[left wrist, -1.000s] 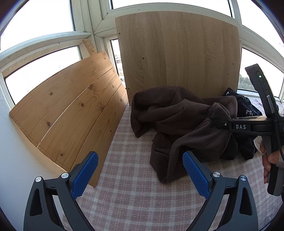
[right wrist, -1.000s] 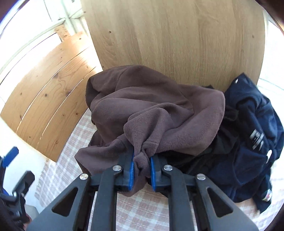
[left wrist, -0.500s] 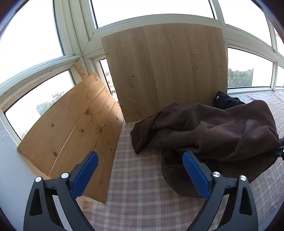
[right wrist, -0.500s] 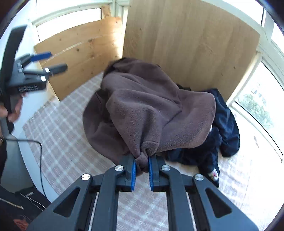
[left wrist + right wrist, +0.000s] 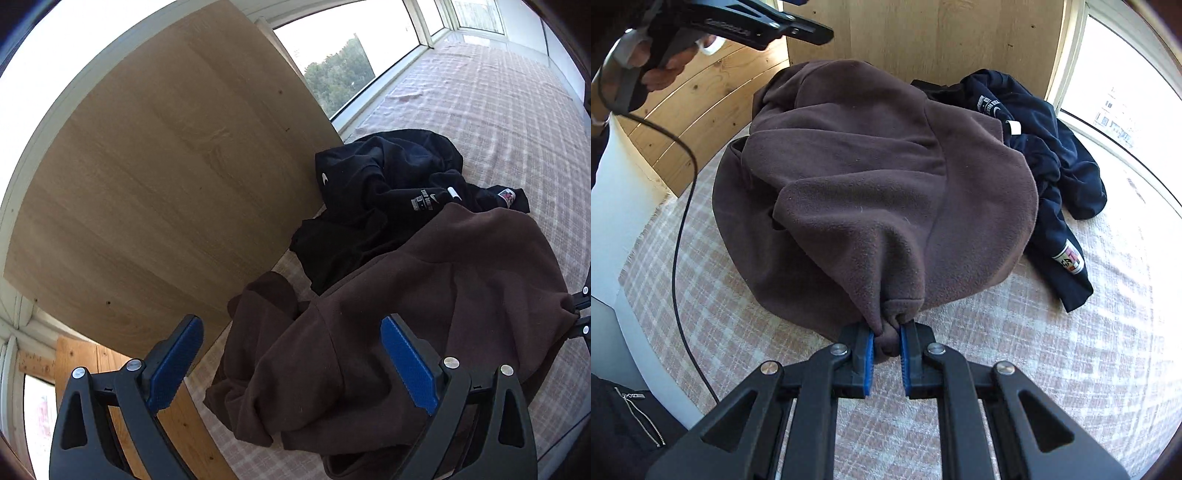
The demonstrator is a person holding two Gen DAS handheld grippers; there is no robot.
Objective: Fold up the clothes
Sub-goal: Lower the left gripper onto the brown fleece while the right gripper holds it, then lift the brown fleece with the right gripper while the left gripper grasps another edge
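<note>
Brown fleece (image 5: 871,177) (fuzzy, rumpled mound): right gripper (image 5: 887,354) pinches bunched hem; left gripper (image 5: 291,363) spread, empty.

The left gripper (image 5: 291,354) is hanging with its blue pads wide apart over the brown fleece (image 5: 388,332), gripping nothing. Behind the fleece, a black garment (image 5: 384,195) is lying crumpled against the foot of the wooden board (image 5: 159,177). Checked cloth (image 5: 498,122) is stretching away beyond the fleece.
</note>
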